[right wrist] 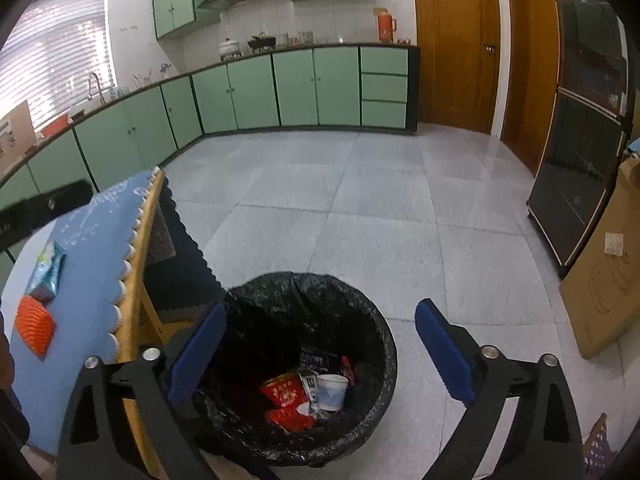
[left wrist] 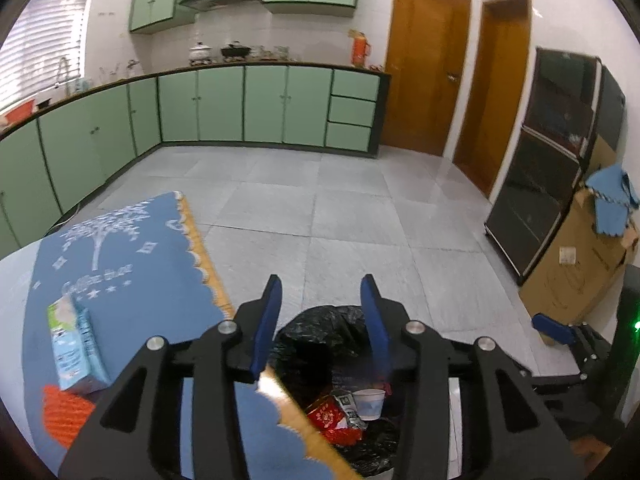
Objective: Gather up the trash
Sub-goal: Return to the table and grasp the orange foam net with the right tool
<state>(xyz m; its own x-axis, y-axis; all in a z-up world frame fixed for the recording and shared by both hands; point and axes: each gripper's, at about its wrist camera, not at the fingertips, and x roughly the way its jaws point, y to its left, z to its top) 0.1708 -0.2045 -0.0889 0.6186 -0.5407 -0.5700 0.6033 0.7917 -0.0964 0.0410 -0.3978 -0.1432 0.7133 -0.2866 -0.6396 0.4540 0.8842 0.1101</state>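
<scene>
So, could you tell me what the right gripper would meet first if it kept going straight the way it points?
Probably the black-lined trash bin: the open right gripper points over its rim, though it might pass above to the tiled floor; depth is unclear.

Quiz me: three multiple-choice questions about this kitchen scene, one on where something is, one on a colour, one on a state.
1. Where is the white plastic cup?
A. on the table
B. in the black-lined trash bin
C. on the floor

2. What colour is the tablecloth?
A. blue
B. red
C. yellow

3. How is the right gripper?
A. shut on a carton
B. open, empty
C. shut on the cup

Answers: 1 B, it lies among wrappers inside; 2 A, blue with white print; 3 B, fingers apart over the bin.
</scene>
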